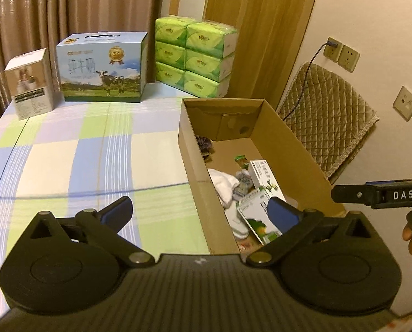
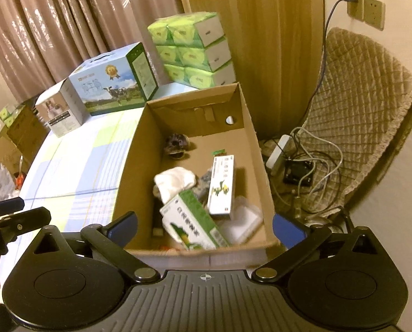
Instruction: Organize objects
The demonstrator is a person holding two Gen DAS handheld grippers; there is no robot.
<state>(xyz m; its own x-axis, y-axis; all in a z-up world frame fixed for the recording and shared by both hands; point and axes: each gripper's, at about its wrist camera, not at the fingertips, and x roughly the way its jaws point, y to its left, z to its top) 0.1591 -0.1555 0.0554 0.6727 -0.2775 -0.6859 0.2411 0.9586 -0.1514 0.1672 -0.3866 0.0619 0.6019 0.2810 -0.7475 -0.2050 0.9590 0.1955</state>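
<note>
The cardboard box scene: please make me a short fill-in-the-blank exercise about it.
1. The white cloth lies inside the ___ box.
2. The carton beside the tissue packs shows a ___ on grass.
3. Both the left gripper and right gripper are ___, holding nothing.
4. The tissue packs have ___ wrapping.

Missing words: cardboard; cow; open; green

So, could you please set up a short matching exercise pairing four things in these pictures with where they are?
Things:
1. white sock
2. tissue packs
3. milk carton
4. cable

Places:
A. plugged into the wall socket
B. inside the cardboard box
C. stacked at the table's far corner
D. on the table by the curtain

Pairs: 1-B, 2-C, 3-D, 4-A
</note>
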